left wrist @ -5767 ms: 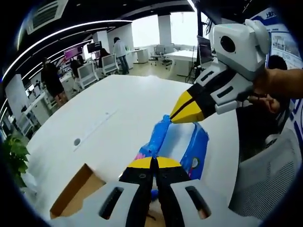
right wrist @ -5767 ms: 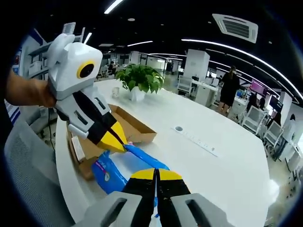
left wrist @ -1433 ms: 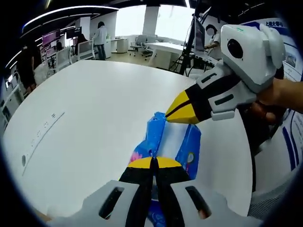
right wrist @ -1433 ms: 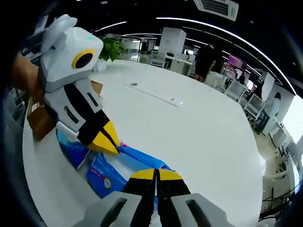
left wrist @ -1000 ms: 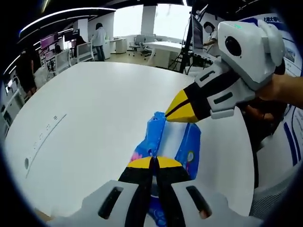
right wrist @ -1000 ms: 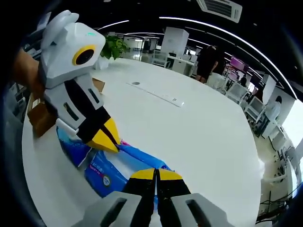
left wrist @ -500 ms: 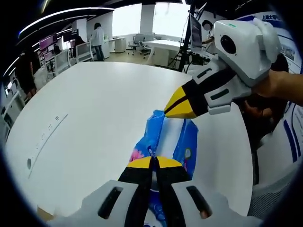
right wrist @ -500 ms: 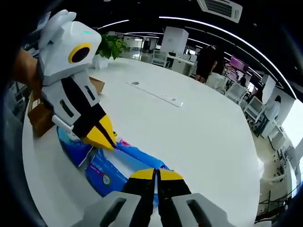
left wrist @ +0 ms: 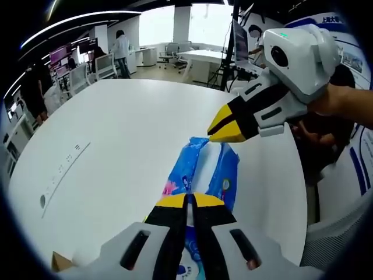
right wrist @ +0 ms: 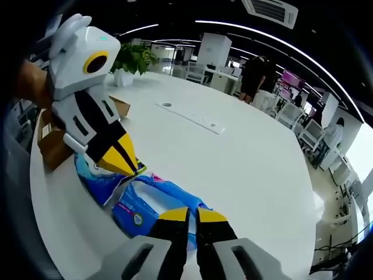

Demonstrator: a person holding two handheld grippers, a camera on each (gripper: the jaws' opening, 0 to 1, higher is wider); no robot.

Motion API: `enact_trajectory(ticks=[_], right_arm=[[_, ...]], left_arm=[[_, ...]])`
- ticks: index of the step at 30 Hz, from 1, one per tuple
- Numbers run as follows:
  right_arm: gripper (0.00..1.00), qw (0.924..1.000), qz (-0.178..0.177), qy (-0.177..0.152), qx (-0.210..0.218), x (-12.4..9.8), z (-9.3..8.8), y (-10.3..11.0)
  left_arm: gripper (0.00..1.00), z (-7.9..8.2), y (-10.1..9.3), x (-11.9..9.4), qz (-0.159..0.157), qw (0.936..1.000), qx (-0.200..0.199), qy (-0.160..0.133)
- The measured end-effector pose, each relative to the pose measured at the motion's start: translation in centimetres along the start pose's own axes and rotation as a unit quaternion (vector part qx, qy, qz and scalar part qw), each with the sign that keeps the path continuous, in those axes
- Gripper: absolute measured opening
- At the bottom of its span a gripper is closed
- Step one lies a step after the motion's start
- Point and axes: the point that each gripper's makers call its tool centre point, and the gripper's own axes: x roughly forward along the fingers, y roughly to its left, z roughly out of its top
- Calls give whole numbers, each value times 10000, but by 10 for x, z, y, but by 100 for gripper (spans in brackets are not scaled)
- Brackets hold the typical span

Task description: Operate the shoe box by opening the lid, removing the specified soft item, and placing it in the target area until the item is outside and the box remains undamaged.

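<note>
My left gripper (left wrist: 187, 199) has its yellow-tipped jaws pressed together on one end of the blue soft pack (left wrist: 205, 172), a crinkled plastic packet with a pale middle and small printed pictures, which stretches away from me toward my right gripper (left wrist: 224, 130); that one comes in from the right of the left gripper view, held in a hand (left wrist: 344, 104), its jaws closed on the pack's far end. In the right gripper view my right gripper's (right wrist: 190, 214) jaws stand nearly together, a thin dark slit between them, with the blue soft pack (right wrist: 152, 201) just ahead of the tips, and my left gripper (right wrist: 121, 158) reaches in from the left with its closed tips at the pack's other end. The pack lies out on the white table (right wrist: 245, 169), near its curved edge on my side and outside the shoe box (right wrist: 53, 146), whose brown cardboard sits by the table's left edge behind the left gripper. Further out on the table are a long power strip (right wrist: 192, 119), a round grommet (right wrist: 166, 104) and a potted plant (right wrist: 133, 60) near the far edge, with desks and people (right wrist: 255, 76) in the office beyond
</note>
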Motion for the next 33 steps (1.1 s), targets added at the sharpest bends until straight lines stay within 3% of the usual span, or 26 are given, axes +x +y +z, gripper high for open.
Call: enact_trajectory(ticks=[15,27,33], right_arm=[[11,9999,34,-22,92,-23,10,16],[27,9996,51,-76,250,-38,24,37],[37,9990,92,-189,405,-45,31,52]], left_arm=[[6,-3,-1,-41,143,9997,-22,-180],[22,-15,4,-85,338,9984,-271,-355],[33,-20,5,-108,441,9965,-408,-582]])
